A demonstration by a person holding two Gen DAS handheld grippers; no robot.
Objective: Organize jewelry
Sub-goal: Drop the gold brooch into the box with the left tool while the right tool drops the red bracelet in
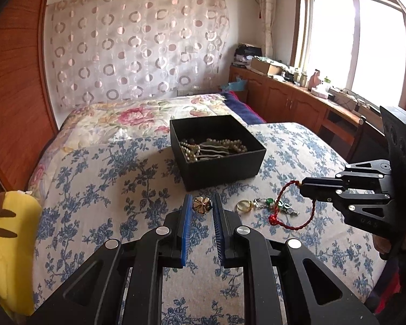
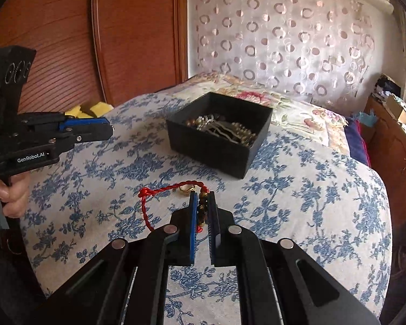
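Observation:
A black open box holding pearl strings and other jewelry stands on the blue-flowered bedspread; it also shows in the right wrist view. My left gripper is shut on a gold flower brooch, held above the bed in front of the box. My right gripper is shut on a red cord bracelet by its beaded part; the cord hangs in a loop. A gold ring and a green-stone piece lie on the bedspread.
A yellow plush toy lies at the bed's left edge. A floral pillow area is behind the box. A wooden headboard is at left, wooden cabinets with clutter under the window at right.

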